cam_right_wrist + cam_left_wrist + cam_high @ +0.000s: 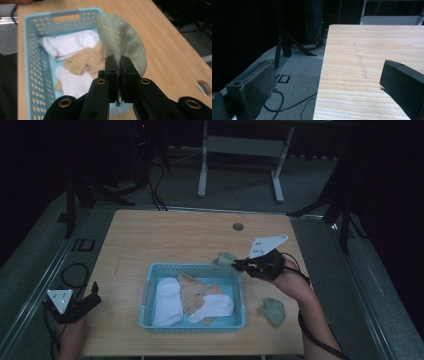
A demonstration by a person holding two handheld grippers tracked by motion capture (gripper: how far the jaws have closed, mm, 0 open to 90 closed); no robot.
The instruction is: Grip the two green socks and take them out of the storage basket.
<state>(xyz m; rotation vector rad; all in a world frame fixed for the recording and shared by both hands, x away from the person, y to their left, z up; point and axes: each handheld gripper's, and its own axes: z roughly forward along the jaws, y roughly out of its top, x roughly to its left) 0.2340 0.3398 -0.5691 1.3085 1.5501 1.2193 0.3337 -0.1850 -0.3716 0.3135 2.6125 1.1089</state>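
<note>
My right gripper (239, 264) is shut on a grey-green sock (226, 258), held above the table just past the far right corner of a light blue basket (146, 292). In the right gripper view the sock (122, 42) hangs from the closed jaws of the right gripper (118, 65), with the basket (27, 50) behind it. Inside lie a white sock (167, 300), a tan sock (192, 292) and another white sock (215, 306). A second grey-green sock (272, 311) lies on the table right of the basket. My left gripper (95, 292) rests open at the table's front left corner, its jaws holding nothing.
The wooden table (165, 237) has a round cable hole (238, 226) near its far edge. In the left gripper view the table's left edge (322, 72) drops to a carpeted floor with cables (287, 105) and a black stand (284, 45).
</note>
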